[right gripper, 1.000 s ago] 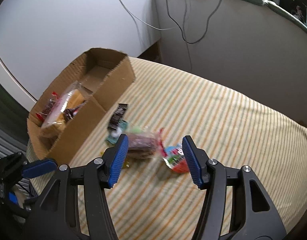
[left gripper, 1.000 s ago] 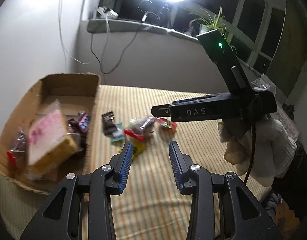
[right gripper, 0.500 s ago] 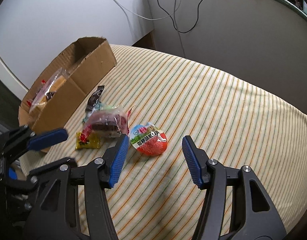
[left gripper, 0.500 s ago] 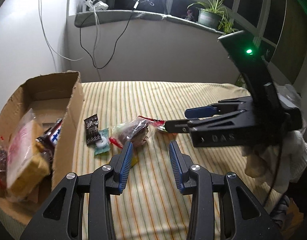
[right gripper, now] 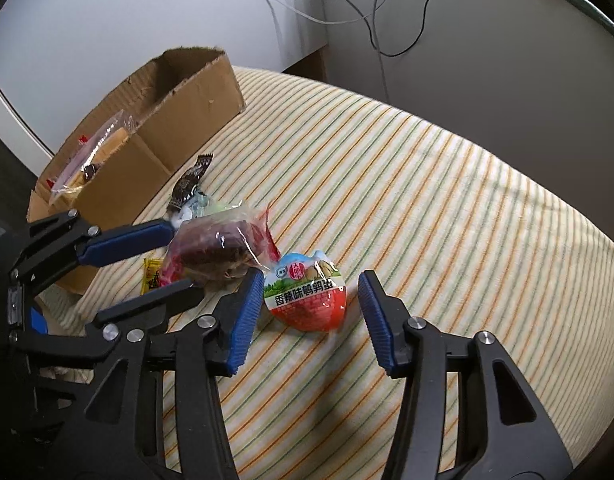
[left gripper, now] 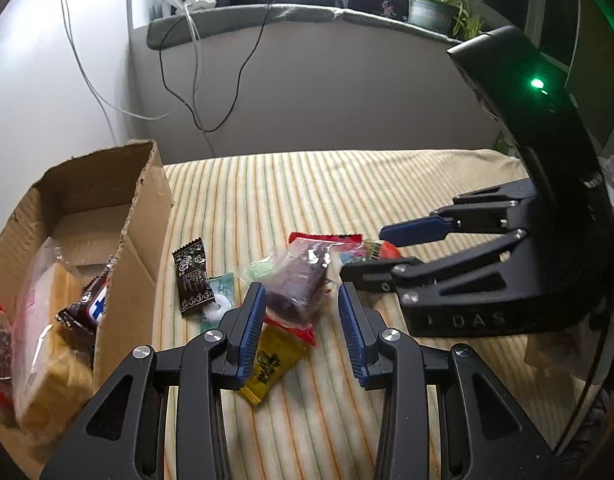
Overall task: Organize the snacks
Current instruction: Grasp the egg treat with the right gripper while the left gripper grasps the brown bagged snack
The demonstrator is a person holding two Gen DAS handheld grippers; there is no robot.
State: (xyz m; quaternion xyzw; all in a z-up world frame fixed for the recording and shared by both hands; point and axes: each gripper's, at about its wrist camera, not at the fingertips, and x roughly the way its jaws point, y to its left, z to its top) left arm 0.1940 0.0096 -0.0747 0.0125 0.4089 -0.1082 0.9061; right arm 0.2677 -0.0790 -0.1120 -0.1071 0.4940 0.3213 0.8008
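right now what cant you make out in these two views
- Box contents: in the left wrist view its wall and the frame edge hide the bottom layer.
- Yellow packet: in the right wrist view mostly hidden behind the left tongs.
- Red round pack: in the left wrist view mostly covered by the right tongs.

Yellow packet (left gripper: 273, 364) half behind left tongs (left gripper: 301, 334)

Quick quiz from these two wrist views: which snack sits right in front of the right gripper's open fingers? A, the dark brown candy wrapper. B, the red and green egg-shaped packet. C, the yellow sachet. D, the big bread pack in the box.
B: in the right wrist view the red and green egg-shaped packet lies on the striped cloth between the open fingers of the right gripper, untouched.
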